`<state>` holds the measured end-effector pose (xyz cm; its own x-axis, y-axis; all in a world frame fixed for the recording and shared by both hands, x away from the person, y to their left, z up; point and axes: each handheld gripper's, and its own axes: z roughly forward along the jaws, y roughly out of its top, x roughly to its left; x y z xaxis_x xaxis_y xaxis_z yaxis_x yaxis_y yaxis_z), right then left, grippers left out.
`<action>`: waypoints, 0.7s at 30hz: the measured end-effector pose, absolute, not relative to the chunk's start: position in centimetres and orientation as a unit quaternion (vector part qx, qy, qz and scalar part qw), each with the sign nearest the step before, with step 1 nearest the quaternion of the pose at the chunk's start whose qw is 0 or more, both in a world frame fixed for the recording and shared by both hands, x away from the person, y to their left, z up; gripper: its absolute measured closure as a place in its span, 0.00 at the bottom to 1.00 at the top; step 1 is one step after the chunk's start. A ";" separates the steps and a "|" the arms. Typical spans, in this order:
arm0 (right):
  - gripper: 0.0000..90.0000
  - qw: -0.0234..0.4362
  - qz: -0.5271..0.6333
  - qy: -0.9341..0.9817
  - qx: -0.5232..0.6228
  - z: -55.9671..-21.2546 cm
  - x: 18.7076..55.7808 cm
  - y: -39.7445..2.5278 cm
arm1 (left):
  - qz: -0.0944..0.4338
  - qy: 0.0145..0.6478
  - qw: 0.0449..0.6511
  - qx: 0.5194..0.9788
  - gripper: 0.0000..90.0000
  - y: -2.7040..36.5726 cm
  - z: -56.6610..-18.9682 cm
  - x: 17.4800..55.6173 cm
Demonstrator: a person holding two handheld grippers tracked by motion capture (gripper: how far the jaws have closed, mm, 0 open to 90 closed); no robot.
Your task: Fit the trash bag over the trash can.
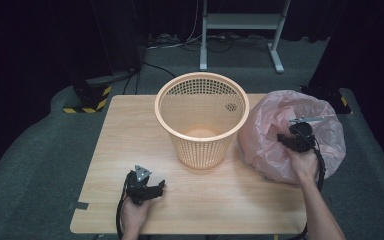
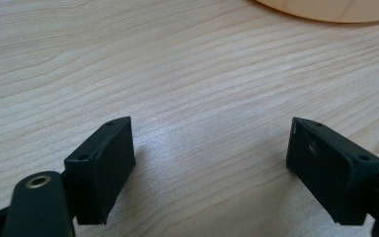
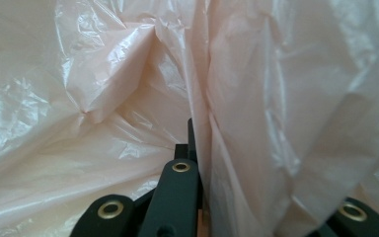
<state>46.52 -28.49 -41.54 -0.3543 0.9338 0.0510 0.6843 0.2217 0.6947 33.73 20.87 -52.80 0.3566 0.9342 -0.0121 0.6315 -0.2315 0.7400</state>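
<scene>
- Billowing at the table's right edge, pink plastic bag (image 1: 280,145) sits puffed up, just right of the basket, partly overhanging the table.
- Right gripper (image 1: 294,137) is pressed into the bag's upper front; jaws closed down on a fold of bag film (image 3: 202,123), the film draped over the right-hand jaw.
- Orange mesh waste basket (image 1: 201,117) stands upright mid-table, mouth up, nothing visible inside.
- Left gripper (image 1: 152,189) rests low near the table's front edge, well apart from the bag; jaws wide, bare wood between them.
- Light wooden table (image 1: 125,145) stands on grey carpet.
</scene>
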 end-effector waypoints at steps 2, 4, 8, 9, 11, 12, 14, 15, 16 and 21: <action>0.98 0.194 0.326 0.757 0.532 -41.3 46.3 -28.6 | 0.225 0.521 0.336 0.752 0.21 20.9 -52.8 33.7; 0.98 0.193 0.330 0.756 0.532 -41.0 46.1 -28.8 | 0.225 0.521 0.336 0.752 0.21 20.9 -52.8 33.7; 0.98 0.192 0.337 0.755 0.529 -40.3 45.6 -29.0 | 0.225 0.521 0.336 0.752 0.21 20.9 -52.8 33.7; 0.98 0.193 0.337 0.755 0.528 -40.1 45.4 -29.0 | 0.225 0.521 0.336 0.752 0.21 20.9 -52.8 33.7; 0.98 0.193 0.340 0.755 0.526 -39.7 45.2 -29.2 | 0.225 0.521 0.336 0.752 0.21 20.9 -52.8 33.7; 0.98 0.193 0.342 0.755 0.526 -39.6 45.1 -29.3 | 0.225 0.521 0.336 0.752 0.21 20.9 -52.8 33.7; 0.98 0.194 0.345 0.754 0.525 -39.2 44.8 -29.4 | 0.225 0.521 0.336 0.752 0.21 20.9 -52.8 33.7; 0.98 0.194 0.346 0.754 0.523 -39.0 44.7 -29.5 | 0.225 0.521 0.336 0.752 0.21 20.9 -52.8 33.7; 0.98 0.195 0.347 0.754 0.522 -38.9 44.6 -29.5 | 0.226 0.521 0.336 0.752 0.21 20.9 -52.8 33.7; 0.98 0.194 0.349 0.756 0.518 -38.4 44.2 -29.6 | 0.225 0.522 0.337 0.750 0.21 20.8 -52.8 33.7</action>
<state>44.20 -29.55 -38.42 -0.3873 0.9195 0.0679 0.6485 0.2194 0.7289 33.72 20.84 -52.81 0.3532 0.9354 -0.0148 0.6324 -0.2271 0.7406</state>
